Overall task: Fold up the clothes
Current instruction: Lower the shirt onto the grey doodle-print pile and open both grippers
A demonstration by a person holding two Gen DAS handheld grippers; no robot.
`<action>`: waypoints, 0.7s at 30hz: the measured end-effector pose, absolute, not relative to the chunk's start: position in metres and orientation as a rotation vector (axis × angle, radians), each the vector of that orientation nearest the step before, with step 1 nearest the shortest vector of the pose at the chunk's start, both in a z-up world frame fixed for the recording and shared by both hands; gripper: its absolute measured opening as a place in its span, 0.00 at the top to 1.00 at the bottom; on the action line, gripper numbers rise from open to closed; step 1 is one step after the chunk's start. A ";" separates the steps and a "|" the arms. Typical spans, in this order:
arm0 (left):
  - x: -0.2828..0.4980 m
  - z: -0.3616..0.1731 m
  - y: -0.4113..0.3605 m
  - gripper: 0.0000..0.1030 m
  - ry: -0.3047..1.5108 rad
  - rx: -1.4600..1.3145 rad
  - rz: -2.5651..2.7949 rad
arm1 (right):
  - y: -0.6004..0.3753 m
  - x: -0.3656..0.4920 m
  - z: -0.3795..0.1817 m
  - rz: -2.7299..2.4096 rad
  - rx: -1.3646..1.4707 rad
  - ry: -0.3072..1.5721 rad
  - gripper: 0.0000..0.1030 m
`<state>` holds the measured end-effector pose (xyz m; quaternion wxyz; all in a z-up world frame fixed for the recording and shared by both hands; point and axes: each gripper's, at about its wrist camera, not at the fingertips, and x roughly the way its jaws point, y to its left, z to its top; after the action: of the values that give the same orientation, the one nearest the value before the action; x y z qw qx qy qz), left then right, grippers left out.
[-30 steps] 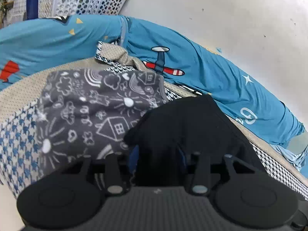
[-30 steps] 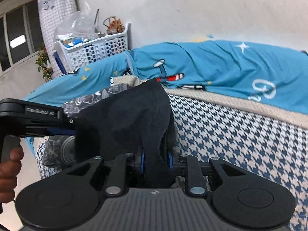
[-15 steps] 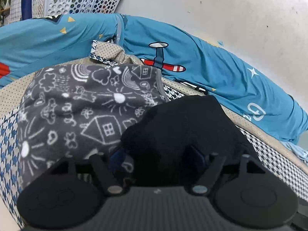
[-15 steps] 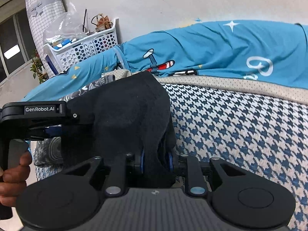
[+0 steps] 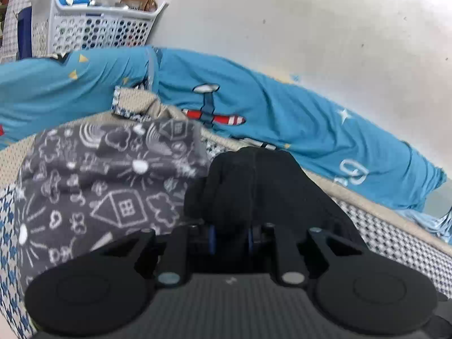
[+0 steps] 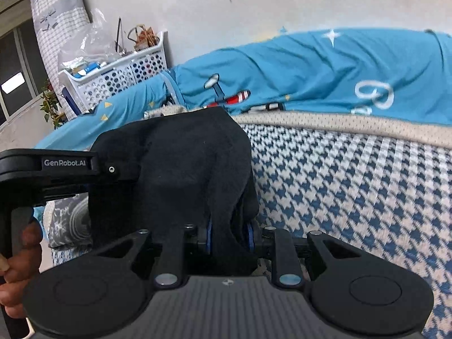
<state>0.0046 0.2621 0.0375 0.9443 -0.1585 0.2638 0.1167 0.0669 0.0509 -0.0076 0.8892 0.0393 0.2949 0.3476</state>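
Two grippers share one black garment [image 6: 180,169], a thick dark piece of clothing bunched between them above a bed; the right gripper [image 6: 230,238] has its blue-edged jaws drawn close on a fold of that black cloth, which fills the narrow gap and spills up and away towards the left of the view; the left gripper [image 5: 230,238] has its jaws closing, and a hump of the same cloth [image 5: 254,186] sits between them, pressed at both blue edges. In the right wrist view the left gripper's body [image 6: 50,169] comes in from the left edge, its front end buried in the garment, with a person's hand [image 6: 19,268] wrapped round its handle. Beneath and behind lies a blue-and-white houndstooth blanket [image 6: 353,192] with a beige dotted border; left of the black garment rests a folded grey fleece [image 5: 99,186] printed with white doodles — houses, clouds, suns — lying on that blanket. Beyond it a bright blue sheet [image 5: 282,118] with an aeroplane print runs along the pale wall [image 5: 282,22]; a white perforated plastic basket [image 5: 99,28] stands at the far left, filled with odds and ends too small to make out.
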 end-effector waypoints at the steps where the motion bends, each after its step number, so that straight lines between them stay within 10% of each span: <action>1: 0.003 0.041 0.260 0.84 0.527 -0.316 0.235 | 0.049 0.065 -0.003 0.720 0.082 0.602 0.79; 21: -0.031 0.126 0.320 0.84 0.359 -0.224 0.397 | 0.119 0.035 0.069 0.844 0.139 0.454 0.79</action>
<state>-0.0311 0.3200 0.1261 0.9582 -0.1103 0.1769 0.1959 0.0347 0.1189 0.0693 0.8850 0.0666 0.2184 0.4058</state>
